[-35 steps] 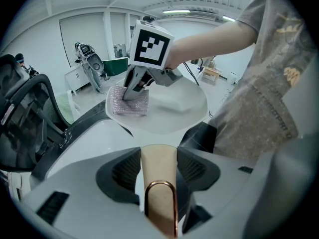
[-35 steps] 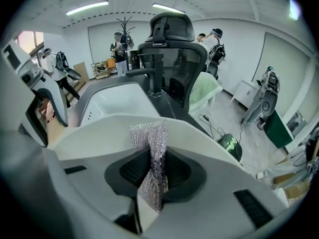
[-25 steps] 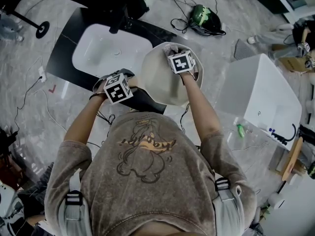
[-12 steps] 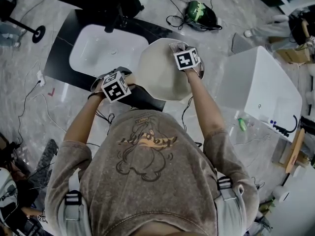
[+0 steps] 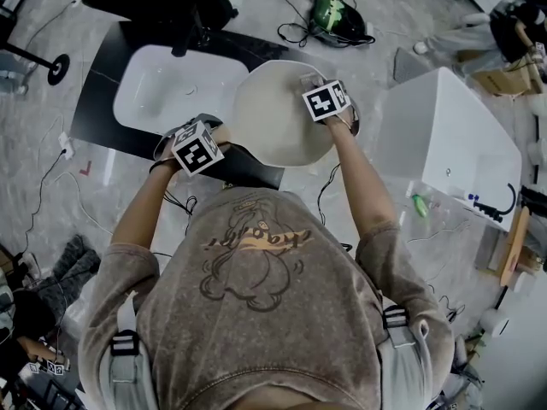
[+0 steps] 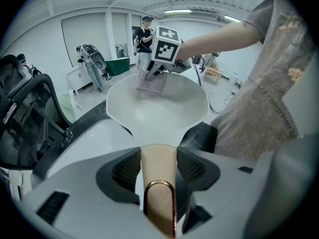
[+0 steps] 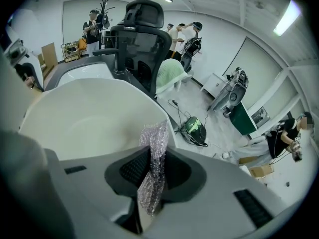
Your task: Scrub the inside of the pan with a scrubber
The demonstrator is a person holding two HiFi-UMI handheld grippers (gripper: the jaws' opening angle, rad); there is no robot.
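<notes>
A cream pan (image 5: 278,118) is held over the black counter's edge, next to the sink. Its tan handle (image 6: 158,176), with a copper loop at the end, is clamped between the pads of my left gripper (image 6: 158,166), which is shut on it. The left gripper's marker cube (image 5: 198,148) shows at the pan's near left. My right gripper (image 7: 154,168) is shut on a silvery mesh scrubber (image 7: 153,158). In the left gripper view the scrubber (image 6: 150,81) rests against the pan's far inner wall (image 6: 157,108), under the right gripper's cube (image 6: 166,43).
A white sink basin (image 5: 162,88) is set in the black counter (image 5: 102,101) left of the pan. A black office chair (image 7: 142,31) stands behind it. A white cabinet (image 5: 449,156) is at the right. Cables and a green object (image 5: 329,14) lie on the floor. People stand far off.
My right gripper with the scrubber has slid toward the pan's right rim. The left gripper keeps its hold on the handle, and the whole view has drifted slightly.
</notes>
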